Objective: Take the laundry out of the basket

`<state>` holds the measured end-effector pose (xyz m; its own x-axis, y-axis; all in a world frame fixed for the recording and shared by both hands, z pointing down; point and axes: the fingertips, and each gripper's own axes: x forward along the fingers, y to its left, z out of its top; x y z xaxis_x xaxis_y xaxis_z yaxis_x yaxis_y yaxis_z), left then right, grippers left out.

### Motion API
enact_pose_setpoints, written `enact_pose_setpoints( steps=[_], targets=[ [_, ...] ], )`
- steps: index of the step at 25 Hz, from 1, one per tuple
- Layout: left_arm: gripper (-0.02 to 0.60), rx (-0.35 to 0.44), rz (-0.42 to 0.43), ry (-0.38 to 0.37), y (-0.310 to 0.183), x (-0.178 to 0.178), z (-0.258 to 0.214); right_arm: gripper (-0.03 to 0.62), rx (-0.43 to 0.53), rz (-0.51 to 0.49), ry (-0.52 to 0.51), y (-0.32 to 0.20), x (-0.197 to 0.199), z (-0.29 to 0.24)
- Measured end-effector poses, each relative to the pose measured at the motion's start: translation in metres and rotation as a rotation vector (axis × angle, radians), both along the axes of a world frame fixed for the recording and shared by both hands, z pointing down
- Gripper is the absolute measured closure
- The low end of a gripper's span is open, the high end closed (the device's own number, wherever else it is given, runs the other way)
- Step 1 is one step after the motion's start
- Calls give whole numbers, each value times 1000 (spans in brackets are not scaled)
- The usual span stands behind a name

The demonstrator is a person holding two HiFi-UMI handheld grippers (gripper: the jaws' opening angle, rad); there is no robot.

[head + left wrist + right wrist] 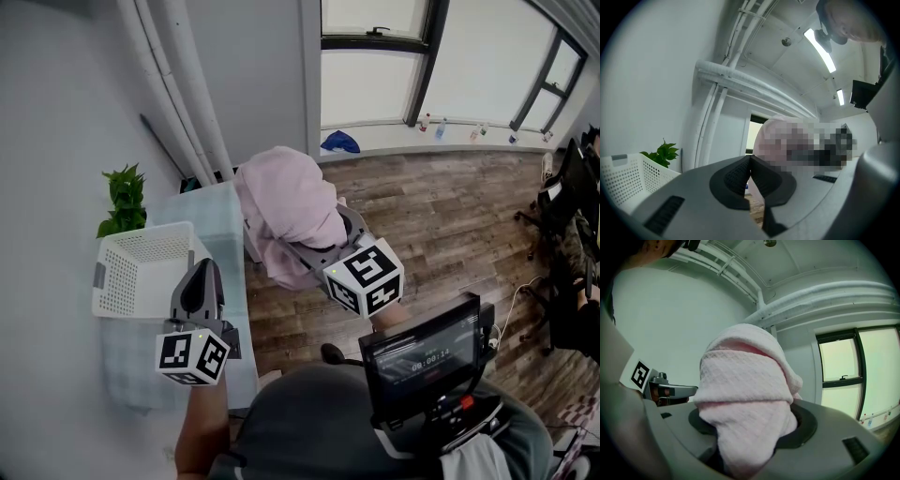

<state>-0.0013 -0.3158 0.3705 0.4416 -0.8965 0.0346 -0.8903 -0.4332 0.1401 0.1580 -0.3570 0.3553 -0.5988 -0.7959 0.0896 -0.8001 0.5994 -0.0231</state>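
The monitor's (427, 352) timer digits are too blurred to read.

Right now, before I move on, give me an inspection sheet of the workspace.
Surface: pale table, carrying the basket.
Job's things: white laundry basket, looks empty; pink towel out of it, held up beside the table.
Clutter: potted plant behind the basket; blue item on the floor under the window.
Grippers: left tongs shut, empty; right tongs shut on the pink towel.
Cables: thin white cable on the floor at far right, as far as I can tell.
Surroundings: wood floor, wall pipes, windows, office chairs at right.
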Motion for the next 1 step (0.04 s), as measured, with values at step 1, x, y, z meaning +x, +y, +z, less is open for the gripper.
enact_pose_setpoints(
  steps=[1],
  targets=[
    [580, 3, 4, 2, 1, 1, -1, 281, 0, 0, 0, 1, 0, 0]
  ],
)
